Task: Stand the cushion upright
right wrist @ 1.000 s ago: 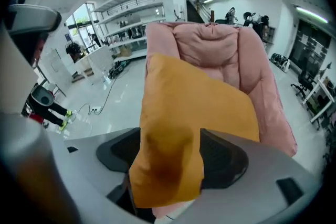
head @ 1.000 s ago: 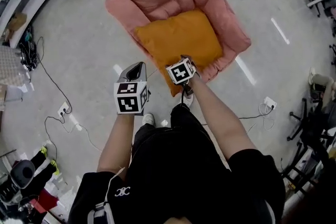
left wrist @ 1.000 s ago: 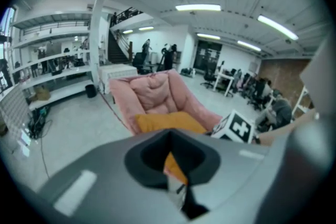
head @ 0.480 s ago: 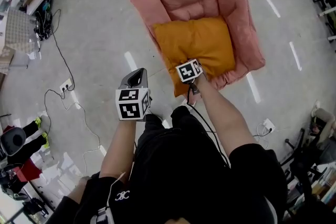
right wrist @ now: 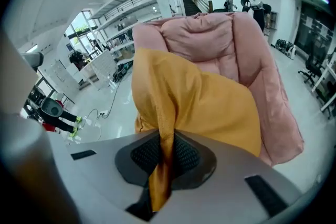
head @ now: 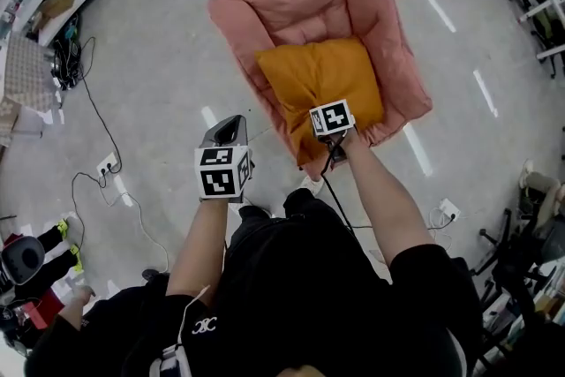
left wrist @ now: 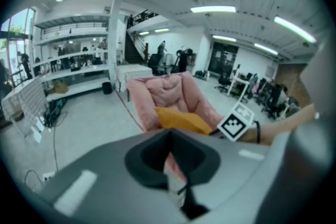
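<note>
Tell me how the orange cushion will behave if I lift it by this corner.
Likely floppy: the cushion bunches into a thin fold between the closing jaws of the right gripper. Probably light for its size, since it looks puffy and soft. Stood up, it may slump unless leaned against the chair.

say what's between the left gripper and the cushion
Head view: from the left gripper, bare floor, then the pink chair's padded side, then the cushion.
</note>
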The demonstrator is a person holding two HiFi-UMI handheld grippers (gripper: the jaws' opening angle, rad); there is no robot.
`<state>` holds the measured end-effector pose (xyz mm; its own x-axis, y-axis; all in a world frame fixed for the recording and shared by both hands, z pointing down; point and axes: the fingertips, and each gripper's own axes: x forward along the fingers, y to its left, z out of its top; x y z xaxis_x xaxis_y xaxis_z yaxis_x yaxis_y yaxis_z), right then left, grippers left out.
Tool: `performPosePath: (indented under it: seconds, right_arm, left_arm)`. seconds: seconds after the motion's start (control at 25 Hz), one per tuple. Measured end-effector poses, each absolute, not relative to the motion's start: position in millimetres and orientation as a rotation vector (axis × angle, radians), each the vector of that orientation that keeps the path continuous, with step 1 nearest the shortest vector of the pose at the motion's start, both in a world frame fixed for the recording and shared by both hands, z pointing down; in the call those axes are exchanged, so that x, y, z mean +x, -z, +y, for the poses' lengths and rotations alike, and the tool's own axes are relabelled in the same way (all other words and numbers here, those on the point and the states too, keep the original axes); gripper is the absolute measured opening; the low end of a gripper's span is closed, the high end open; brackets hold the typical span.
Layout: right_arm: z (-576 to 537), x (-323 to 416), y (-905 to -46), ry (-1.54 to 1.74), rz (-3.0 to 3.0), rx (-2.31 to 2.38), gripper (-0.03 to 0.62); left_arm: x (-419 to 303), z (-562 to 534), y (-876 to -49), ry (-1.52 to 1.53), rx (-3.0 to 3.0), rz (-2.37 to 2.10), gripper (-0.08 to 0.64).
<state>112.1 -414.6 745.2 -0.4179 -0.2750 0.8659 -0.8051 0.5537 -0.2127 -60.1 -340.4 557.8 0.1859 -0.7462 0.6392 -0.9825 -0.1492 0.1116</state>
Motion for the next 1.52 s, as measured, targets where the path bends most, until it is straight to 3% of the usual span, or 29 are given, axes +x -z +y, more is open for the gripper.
performPosePath:
  seconds: [0.92, 1.28, 1.52]
  right_arm:
    - [-499.9, 233.8, -509.5, -1.483, -2.372, 1.760, 0.025]
    - [-561.0, 230.0, -535.4, -1.479, -2.255, 1.825, 0.025]
    - [-606.8, 186.7, -570.3, -1.491, -2.199, 1.751, 0.026]
  left_arm:
    - [9.7, -369.2, -529.0, -0.627, 2.191, -1.461, 0.000]
    - [-5.7, -368.5, -527.7, -0.601, 2.108, -1.531, 0.000]
    - [-34.5, -358.6, -539.6, -0.590, 1.992, -1.612, 0.000]
